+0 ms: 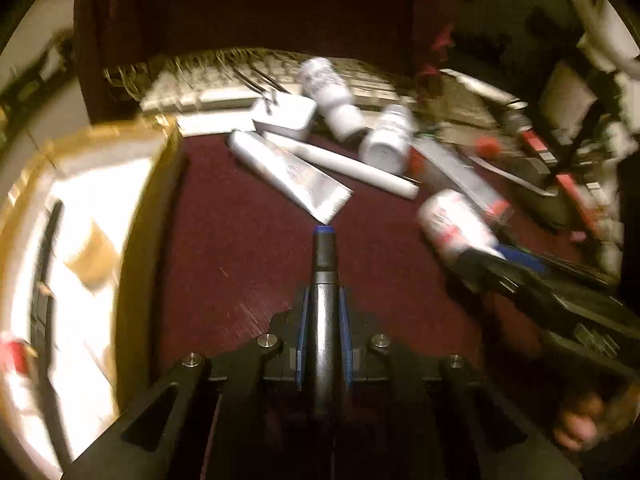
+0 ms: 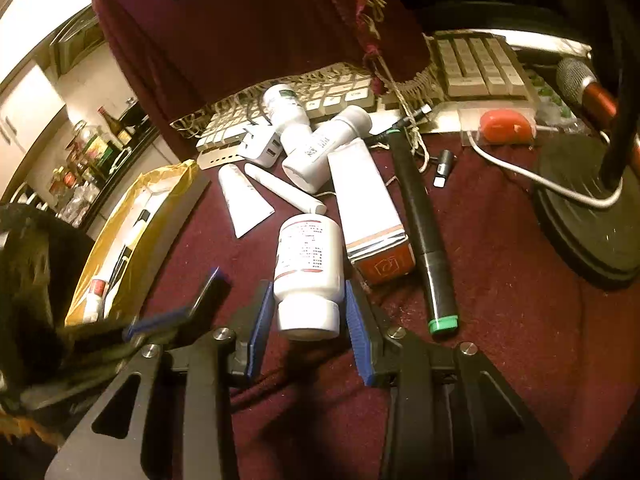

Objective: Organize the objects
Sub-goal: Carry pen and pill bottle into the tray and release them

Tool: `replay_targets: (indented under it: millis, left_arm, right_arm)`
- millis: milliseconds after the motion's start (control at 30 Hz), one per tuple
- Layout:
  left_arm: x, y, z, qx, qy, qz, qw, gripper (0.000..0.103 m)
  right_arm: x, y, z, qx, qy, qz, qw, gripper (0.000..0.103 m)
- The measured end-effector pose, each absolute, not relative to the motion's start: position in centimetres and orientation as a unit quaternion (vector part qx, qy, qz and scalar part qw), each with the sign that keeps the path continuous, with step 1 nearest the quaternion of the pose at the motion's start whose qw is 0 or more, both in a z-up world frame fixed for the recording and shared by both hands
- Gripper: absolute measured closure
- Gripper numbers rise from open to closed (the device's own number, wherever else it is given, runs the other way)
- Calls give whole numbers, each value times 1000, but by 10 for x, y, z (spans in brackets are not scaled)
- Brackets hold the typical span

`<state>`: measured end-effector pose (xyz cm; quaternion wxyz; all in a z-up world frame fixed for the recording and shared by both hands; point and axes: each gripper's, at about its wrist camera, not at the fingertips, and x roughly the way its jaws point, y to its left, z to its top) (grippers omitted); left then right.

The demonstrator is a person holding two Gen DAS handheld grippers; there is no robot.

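Observation:
My left gripper [image 1: 323, 312] is shut on a black marker with a blue tip [image 1: 323, 264], held above the maroon cloth. A gold-rimmed box [image 1: 80, 240] lies to its left; it also shows in the right wrist view [image 2: 136, 232]. My right gripper [image 2: 306, 316] has its blue pads on both sides of a white pill bottle with a red-striped label [image 2: 308, 268] lying on the cloth; the pads sit against its sides. The bottle also shows in the left wrist view [image 1: 452, 224]. The left gripper shows at the left of the right wrist view [image 2: 192, 300].
A white tube [image 2: 244, 200], a white stick [image 2: 284, 192], two white bottles [image 2: 320, 148], a white-and-orange carton [image 2: 368, 208], a black marker with green cap [image 2: 424, 232], a charger [image 2: 260, 144] and a keyboard [image 2: 472, 68] crowd the back. A microphone stand base [image 2: 588, 216] sits right.

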<state>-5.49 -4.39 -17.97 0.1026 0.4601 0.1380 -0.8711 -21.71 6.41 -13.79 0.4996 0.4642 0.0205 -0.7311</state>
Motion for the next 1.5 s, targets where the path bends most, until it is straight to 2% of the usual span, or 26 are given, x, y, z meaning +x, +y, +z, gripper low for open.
replay_targets:
  millis: [67, 200, 400, 600, 900, 1233, 1500]
  left_arm:
    - [-42, -44, -181, 456, 169, -870, 83, 92]
    - [-18, -63, -176, 444, 238, -862, 59, 92]
    - [6, -94, -145, 397, 291, -868, 60, 92]
    - [26, -134, -120, 354, 296, -882, 98, 92]
    - [31, -200, -139, 367, 312, -853, 202, 92]
    - [7, -229, -162, 410, 305, -826, 238, 92]
    - [-3, -233, -173, 437, 303, -812, 240, 92]
  right_arm:
    - [-211, 60, -136, 469, 19, -738, 485, 70]
    - [-189, 49, -132, 475, -7, -714, 514, 70]
    - [-153, 25, -102, 442, -6, -700, 561, 70]
    - [-131, -21, -88, 430, 14, -682, 591, 70]
    - [-120, -85, -96, 447, 48, -667, 594, 70]
    - [-116, -135, -107, 405, 94, -708, 571, 70]
    - [-115, -139, -115, 401, 87, -704, 580, 69]
